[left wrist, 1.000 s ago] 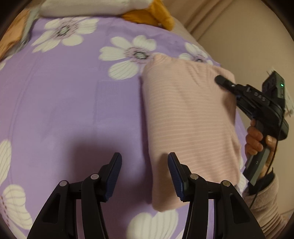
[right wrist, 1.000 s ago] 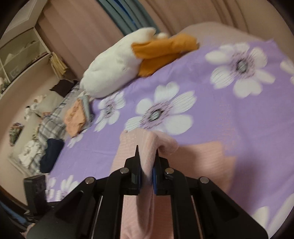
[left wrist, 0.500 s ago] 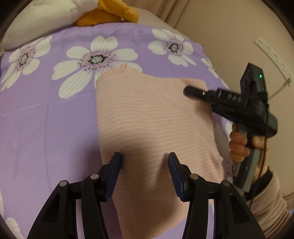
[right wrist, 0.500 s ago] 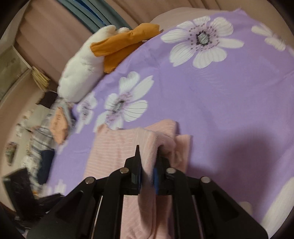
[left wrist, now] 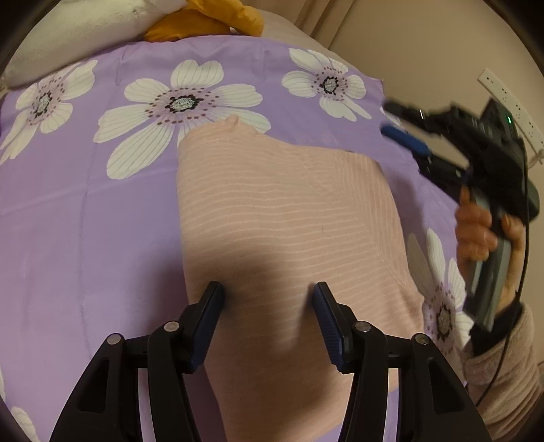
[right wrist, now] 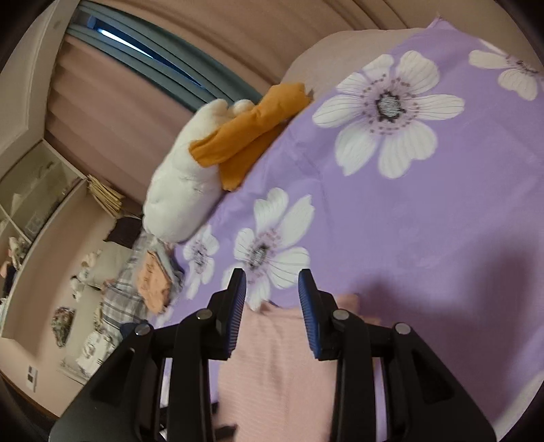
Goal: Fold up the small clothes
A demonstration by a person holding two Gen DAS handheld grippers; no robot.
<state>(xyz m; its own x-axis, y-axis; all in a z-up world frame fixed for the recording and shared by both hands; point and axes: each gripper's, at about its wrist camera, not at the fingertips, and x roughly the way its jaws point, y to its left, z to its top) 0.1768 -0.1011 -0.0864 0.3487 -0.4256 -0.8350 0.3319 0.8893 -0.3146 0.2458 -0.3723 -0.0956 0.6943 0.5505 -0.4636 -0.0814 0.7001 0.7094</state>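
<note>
A pink striped garment lies folded and flat on the purple flowered bedspread. My left gripper is open and empty, low over the garment's near part, its fingers spread above the cloth. My right gripper is open and empty, lifted above the garment's far edge. In the left wrist view the right gripper hovers off the garment's right side, held by a hand.
A white and orange plush toy lies at the head of the bed, also in the left wrist view. Folded clothes sit at the bed's far edge. A wall with a power strip is on the right.
My right gripper has opened, let go of the pink garment and lifted away to the right. The garment now lies flat. My left gripper stayed open over it.
</note>
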